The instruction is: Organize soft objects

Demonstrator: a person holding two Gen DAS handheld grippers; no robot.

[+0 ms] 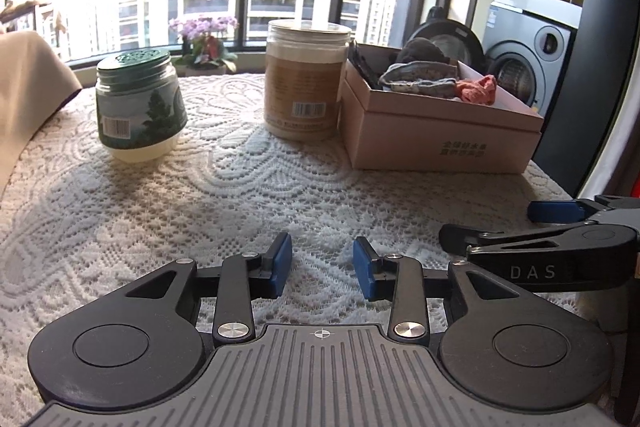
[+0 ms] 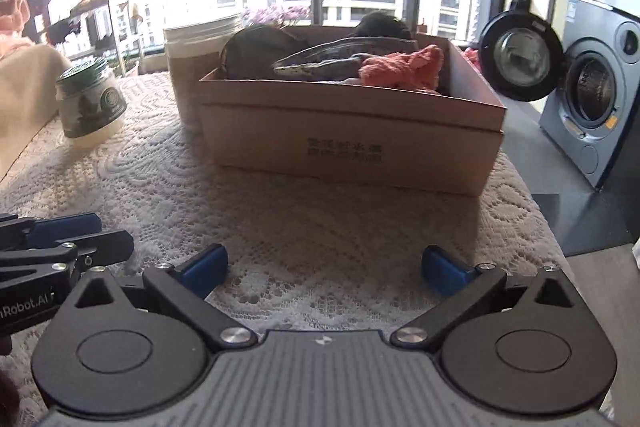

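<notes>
An open pink cardboard box (image 2: 348, 143) stands on the lace-covered table (image 2: 160, 187). In it lie soft things: a coral cloth (image 2: 400, 69), a grey patterned cloth (image 2: 340, 61) and a dark brown bundle (image 2: 256, 53). The box also shows in the left wrist view (image 1: 440, 135) at the back right, with the coral cloth (image 1: 478, 89) in it. My left gripper (image 1: 322, 265) is open and empty, low over the table. My right gripper (image 2: 324, 267) is wide open and empty in front of the box. Each gripper shows at the edge of the other's view.
A green-lidded jar (image 1: 138, 103) and a tall tan jar (image 1: 306, 79) stand left of the box. A beige cloth (image 1: 28, 87) lies at the table's left edge. A washing machine (image 2: 600, 99) with an open door stands at the right, past the table's edge.
</notes>
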